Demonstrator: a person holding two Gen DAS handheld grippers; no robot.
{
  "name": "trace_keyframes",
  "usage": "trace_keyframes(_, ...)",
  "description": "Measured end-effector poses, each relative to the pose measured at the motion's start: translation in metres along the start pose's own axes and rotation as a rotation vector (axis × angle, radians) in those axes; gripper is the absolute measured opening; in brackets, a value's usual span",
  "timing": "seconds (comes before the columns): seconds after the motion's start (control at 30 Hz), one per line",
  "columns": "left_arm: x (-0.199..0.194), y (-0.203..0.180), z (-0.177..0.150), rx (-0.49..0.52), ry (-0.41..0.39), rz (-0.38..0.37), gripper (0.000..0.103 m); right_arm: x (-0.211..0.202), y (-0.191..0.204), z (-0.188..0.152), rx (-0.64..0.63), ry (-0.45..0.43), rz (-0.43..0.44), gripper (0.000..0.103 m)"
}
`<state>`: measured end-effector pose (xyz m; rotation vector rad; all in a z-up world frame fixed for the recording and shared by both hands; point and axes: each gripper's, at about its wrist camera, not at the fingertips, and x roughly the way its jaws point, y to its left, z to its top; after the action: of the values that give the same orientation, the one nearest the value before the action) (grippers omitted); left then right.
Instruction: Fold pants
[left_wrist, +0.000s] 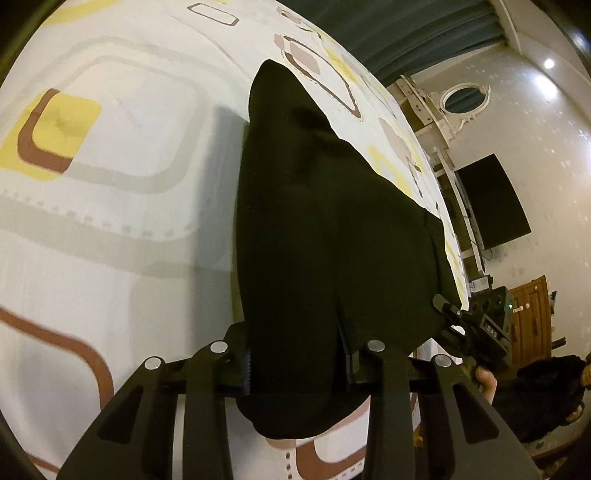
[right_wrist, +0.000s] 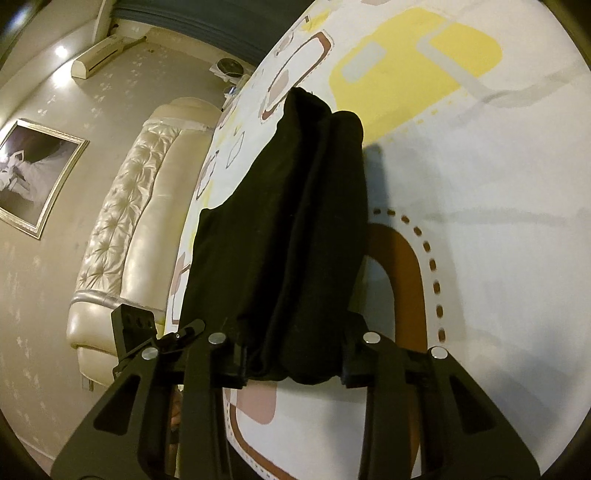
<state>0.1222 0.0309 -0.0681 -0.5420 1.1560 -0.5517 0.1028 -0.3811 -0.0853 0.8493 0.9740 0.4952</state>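
The black pants (left_wrist: 314, 221) lie bunched lengthwise on a patterned bedspread (left_wrist: 129, 229), with the near end lifted. In the left wrist view my left gripper (left_wrist: 297, 369) is shut on that near end, and thick folds fill the gap between its fingers. At the right of this view my right gripper (left_wrist: 445, 306) holds the pants' other near corner, with a hand (left_wrist: 484, 380) behind it. In the right wrist view the pants (right_wrist: 288, 221) run away from me in long folds. There my right gripper (right_wrist: 293, 365) is shut on the bunched fabric. The left gripper (right_wrist: 184, 330) shows at the left edge of the cloth.
The bedspread (right_wrist: 480, 221) is white with yellow and brown shapes. A cream tufted headboard (right_wrist: 125, 221) and a framed picture (right_wrist: 33, 177) stand left of the bed. A dark screen (left_wrist: 495, 203) and a wooden door (left_wrist: 532, 317) are beyond the bed's right edge.
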Motion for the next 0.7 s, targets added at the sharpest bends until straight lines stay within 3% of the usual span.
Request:
trace_keyframes(0.2, -0.006, -0.004, -0.017, 0.021, 0.011, 0.014, 0.034, -0.009, -0.005, -0.012, -0.002, 0.015, 0.004, 0.032)
trace_keyframes(0.7, -0.001, -0.003, -0.023, 0.039, 0.005, 0.003, 0.035, -0.015, -0.025, -0.024, 0.025, 0.023, 0.026, 0.032)
